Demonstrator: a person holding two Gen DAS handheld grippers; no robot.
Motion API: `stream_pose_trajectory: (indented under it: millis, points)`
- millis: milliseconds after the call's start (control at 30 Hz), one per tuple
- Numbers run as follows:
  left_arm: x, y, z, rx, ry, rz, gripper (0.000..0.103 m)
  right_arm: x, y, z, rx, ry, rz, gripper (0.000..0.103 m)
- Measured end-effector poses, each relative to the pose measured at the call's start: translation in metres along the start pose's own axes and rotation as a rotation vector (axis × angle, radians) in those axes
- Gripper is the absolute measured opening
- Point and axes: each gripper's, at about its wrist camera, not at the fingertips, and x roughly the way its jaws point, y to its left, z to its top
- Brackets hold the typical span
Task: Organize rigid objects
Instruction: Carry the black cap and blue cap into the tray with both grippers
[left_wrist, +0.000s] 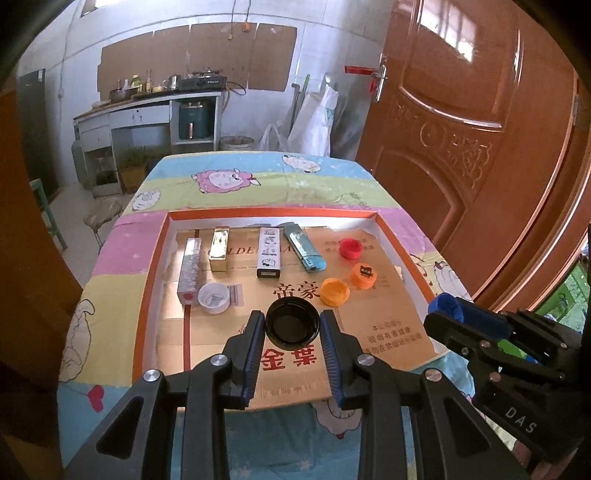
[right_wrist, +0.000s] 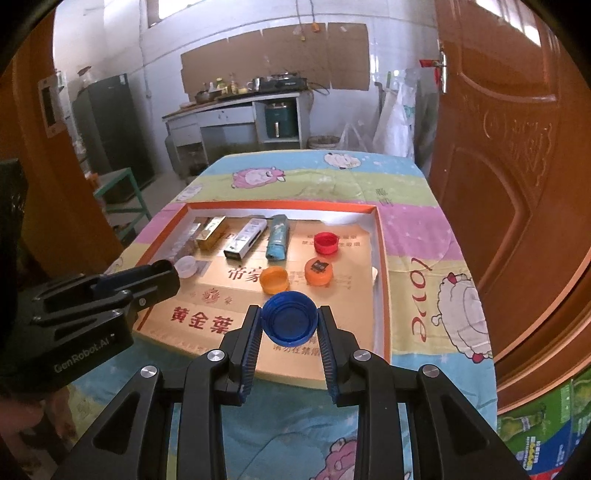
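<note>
The left gripper (left_wrist: 292, 325) pinches a round black plastic cap (left_wrist: 291, 324); the right gripper (right_wrist: 290, 321) pinches a round blue plastic cap (right_wrist: 290, 320). A loose squeeze could drop 1.

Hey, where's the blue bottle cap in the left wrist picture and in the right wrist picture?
Left wrist view: the blue cap sits at the right edge, held at the tip of the right gripper.
Right wrist view: it sits at centre, clamped between the gripper's fingers.
Shared landmark: the open orange cap, just beyond it in the tray.

Home kitchen: stove (left_wrist: 202, 82), counter (left_wrist: 147, 107), fridge (right_wrist: 110, 122).
</note>
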Motion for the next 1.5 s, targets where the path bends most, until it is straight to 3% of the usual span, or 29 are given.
stream_pose_trajectory:
  millis: [700,1500]
  points:
    - [0.050,0.007,0.009,-0.003,0.077,0.020,0.031,0.052,-0.019,0.007,0.025,0.064,0.017,0.031]
    - [0.078,0.014,0.012,-0.019,0.107,0.025,0.031,0.074,-0.021,0.007,0.027,0.093,0.022,0.031]
